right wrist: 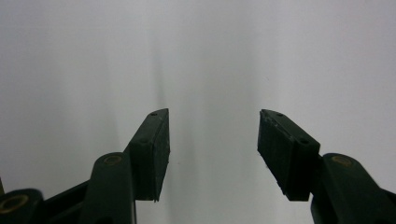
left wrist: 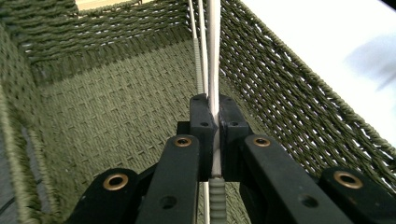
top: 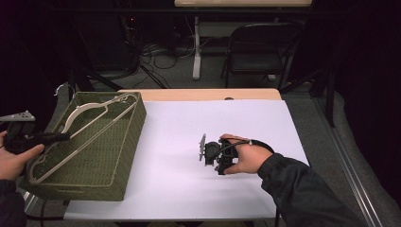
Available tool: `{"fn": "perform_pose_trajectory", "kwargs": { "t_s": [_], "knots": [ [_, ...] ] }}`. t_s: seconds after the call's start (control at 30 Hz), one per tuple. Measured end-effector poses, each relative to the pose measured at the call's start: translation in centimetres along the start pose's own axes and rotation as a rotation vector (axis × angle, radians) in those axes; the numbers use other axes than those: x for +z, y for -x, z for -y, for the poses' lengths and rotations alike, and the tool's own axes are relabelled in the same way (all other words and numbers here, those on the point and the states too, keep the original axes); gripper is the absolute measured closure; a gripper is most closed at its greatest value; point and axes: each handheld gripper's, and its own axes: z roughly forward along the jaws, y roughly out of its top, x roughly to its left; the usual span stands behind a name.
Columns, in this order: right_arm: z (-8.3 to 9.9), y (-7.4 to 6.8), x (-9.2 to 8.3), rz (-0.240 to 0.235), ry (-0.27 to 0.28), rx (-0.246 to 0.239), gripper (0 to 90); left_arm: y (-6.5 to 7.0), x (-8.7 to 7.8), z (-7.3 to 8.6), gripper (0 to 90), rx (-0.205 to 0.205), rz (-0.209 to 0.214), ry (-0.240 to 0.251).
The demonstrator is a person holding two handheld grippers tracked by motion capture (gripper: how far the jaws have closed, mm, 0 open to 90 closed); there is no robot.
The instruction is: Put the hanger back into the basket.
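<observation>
A green woven basket stands at the left end of the white table. White clothes hangers lie tilted in it, the hooks toward the far rim. My left gripper reaches in over the basket's left rim. In the left gripper view this gripper is shut on a thin white hanger rod, above the basket floor, with a ribbed rod alongside. My right gripper rests on the white table in a hand. Its jaws stand open over bare white surface.
The table's wooden far edge shows behind the white sheet. On the floor beyond stand a black folding chair, a white table leg and loose cables. White surface lies between the basket and the right hand.
</observation>
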Motion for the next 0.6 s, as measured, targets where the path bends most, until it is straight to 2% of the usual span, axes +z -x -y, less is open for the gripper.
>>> {"fn": "perform_pose_trajectory", "kwargs": {
  "t_s": [0.1, 0.17, 0.37, 0.43, 0.6],
  "knots": [
    [0.1, 0.0, 0.0, 0.001, -0.006, 0.008, 44.1, -0.4, 0.2, 0.8, 87.2, 0.010, -0.004, -0.017],
    [0.2, 0.1, 0.0, 0.002, -0.004, 0.007, 44.2, -0.4, 0.6, 1.2, 87.2, 0.022, -0.015, -0.051],
    [0.3, 0.1, -0.1, 0.002, 0.000, 0.011, 44.3, -0.3, 1.9, 1.9, 87.2, 0.031, 0.009, -0.058],
    [0.3, 0.0, -0.1, 0.005, 0.000, 0.013, 44.2, -0.3, 2.1, 2.0, 87.2, 0.026, 0.006, -0.055],
    [0.4, 0.0, -0.2, 0.004, 0.003, 0.016, 44.4, -0.5, 2.9, 2.4, 87.1, 0.039, -0.014, -0.096]
  ]
}}
